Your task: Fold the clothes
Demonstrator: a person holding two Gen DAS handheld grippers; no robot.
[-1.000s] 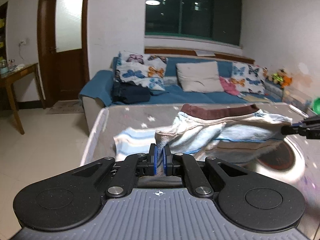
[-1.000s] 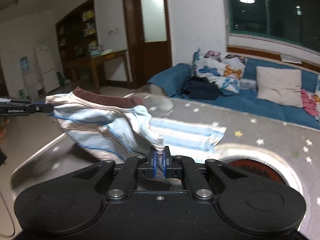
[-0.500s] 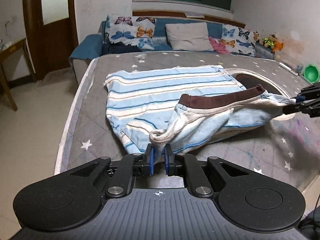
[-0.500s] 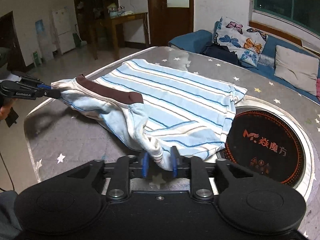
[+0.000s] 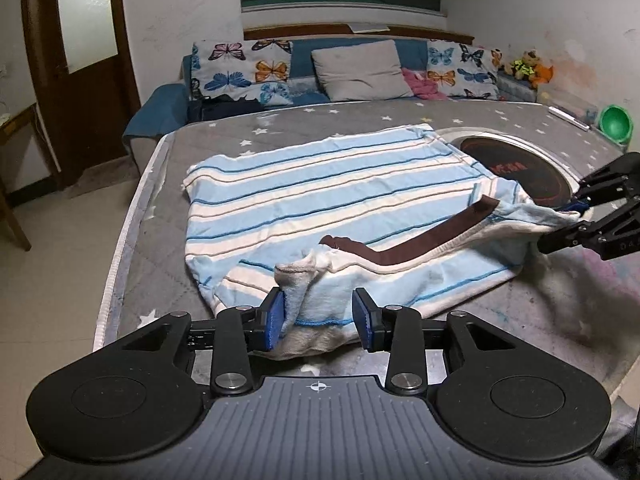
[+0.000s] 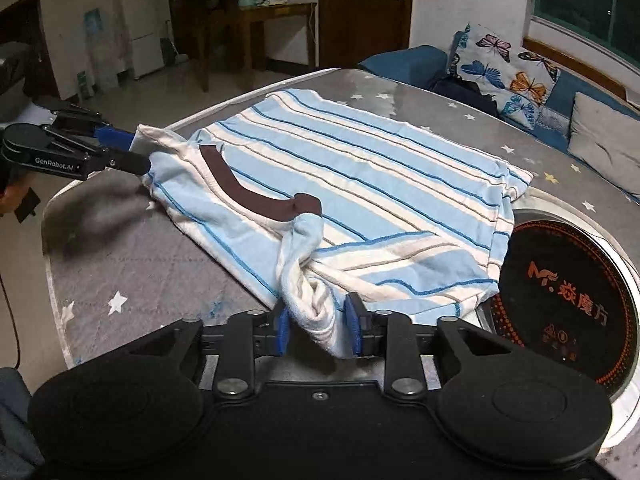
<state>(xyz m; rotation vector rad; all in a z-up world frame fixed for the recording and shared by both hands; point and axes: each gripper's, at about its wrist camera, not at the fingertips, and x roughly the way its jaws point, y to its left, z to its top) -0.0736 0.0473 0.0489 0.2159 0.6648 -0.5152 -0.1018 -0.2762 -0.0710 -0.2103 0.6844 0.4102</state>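
A light blue and white striped shirt [image 5: 320, 200] with a brown collar [image 5: 420, 248] lies flat on the grey star-patterned table [image 5: 280, 136]. My left gripper [image 5: 320, 316] is open at the shirt's near shoulder, with a bunch of cloth resting loose against its left pad [image 5: 276, 316]. In the right wrist view the shirt [image 6: 360, 168] spreads ahead, and my right gripper [image 6: 318, 330] is open with a twisted fold of cloth lying between its fingers. Each gripper also appears in the other's view, the right gripper [image 5: 558, 226] and the left gripper [image 6: 140, 151], at the collar end's opposite corners.
A round black induction plate [image 6: 568, 292] is set into the table beside the shirt's hem. A blue sofa [image 5: 360, 92] with butterfly cushions stands behind the table. A green bowl [image 5: 616, 124] sits at the far right edge. The floor drops off to the left.
The shirt, held up in the air by both shut grippers a second ago, has come down flat on the table. Both grippers have opened and let go of the cloth.
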